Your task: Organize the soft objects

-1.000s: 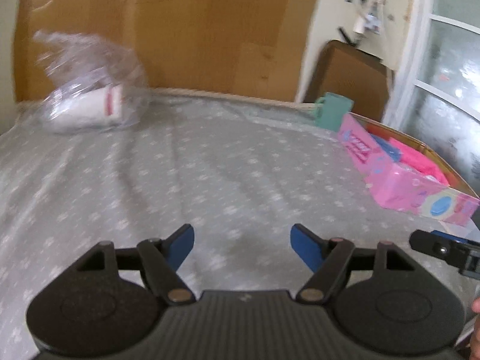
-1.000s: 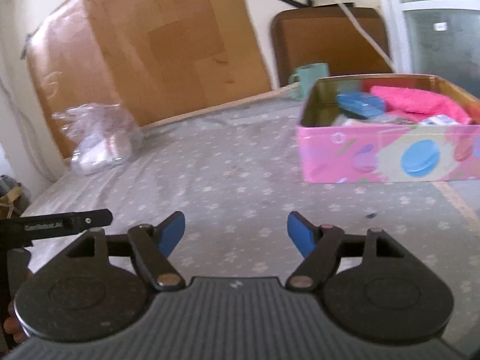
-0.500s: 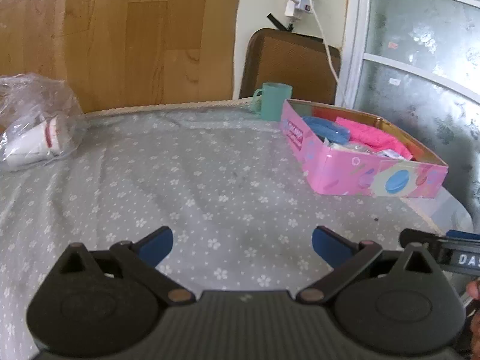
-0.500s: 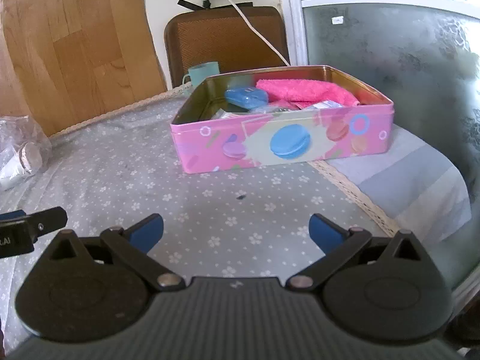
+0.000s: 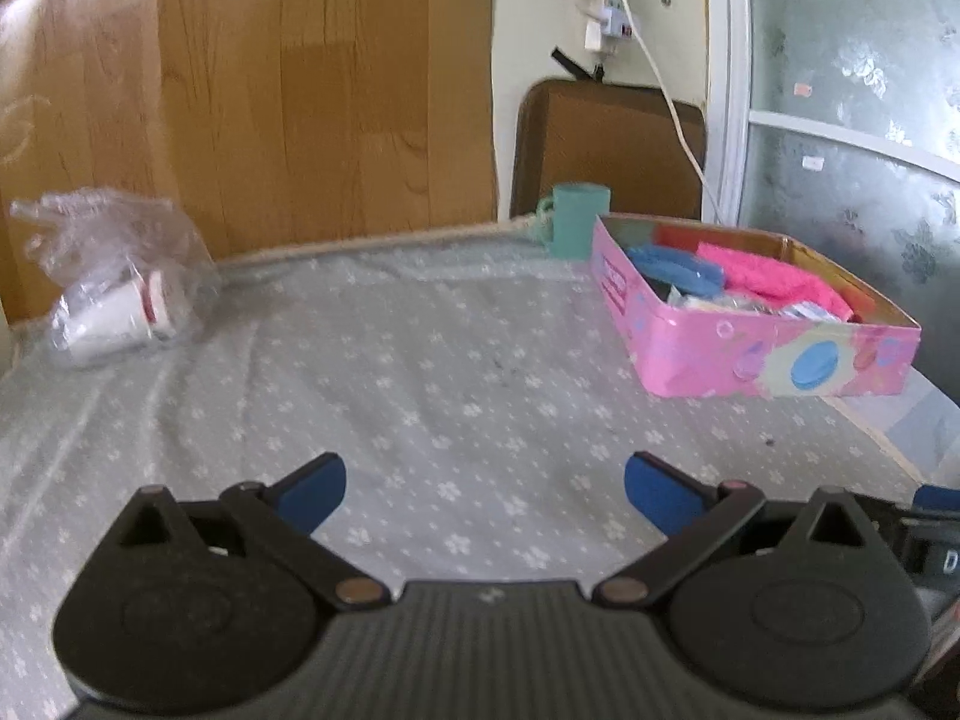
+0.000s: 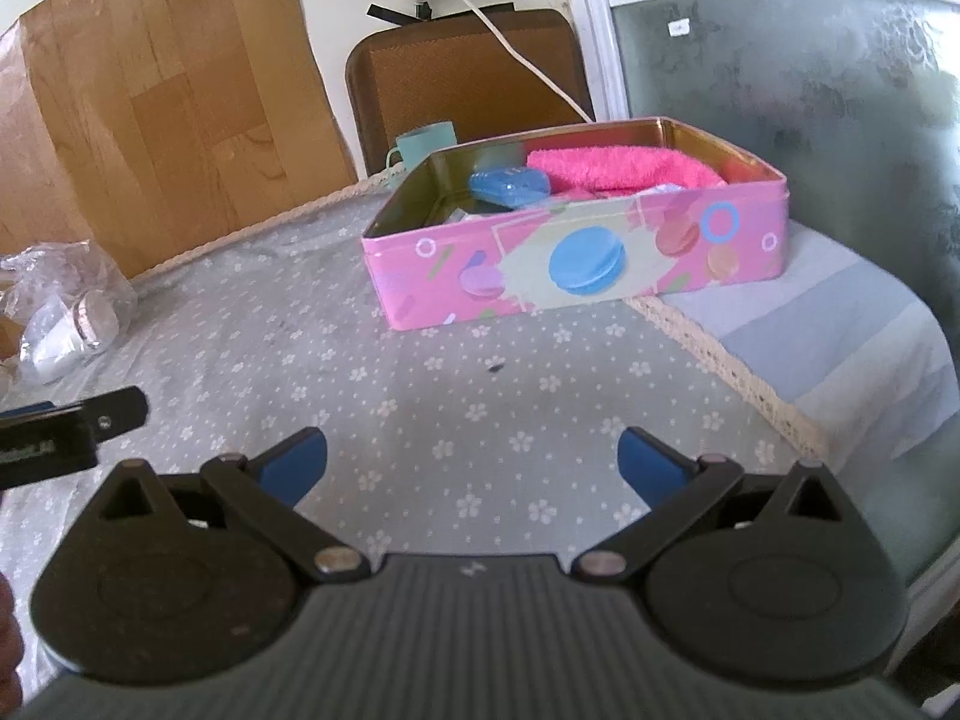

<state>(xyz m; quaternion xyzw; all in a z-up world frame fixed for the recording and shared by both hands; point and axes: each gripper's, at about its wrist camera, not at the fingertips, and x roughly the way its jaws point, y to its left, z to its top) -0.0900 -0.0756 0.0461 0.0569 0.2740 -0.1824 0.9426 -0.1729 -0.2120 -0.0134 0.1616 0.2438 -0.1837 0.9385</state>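
Both the left gripper [image 5: 483,489] and the right gripper [image 6: 471,459] have just been opening, and their jaws now stand spread wide with nothing between them, above the flowered grey cloth [image 5: 420,372]. The pink towel [image 6: 624,168] lies in the far right pink macaron tin [image 6: 576,264], beside a blue case [image 6: 510,187]; a clear plastic bag [image 5: 114,282] sits far left.

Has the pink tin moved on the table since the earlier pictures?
Cannot tell. The pink tin keeps its place beside the teal mug; only the cameras swung.
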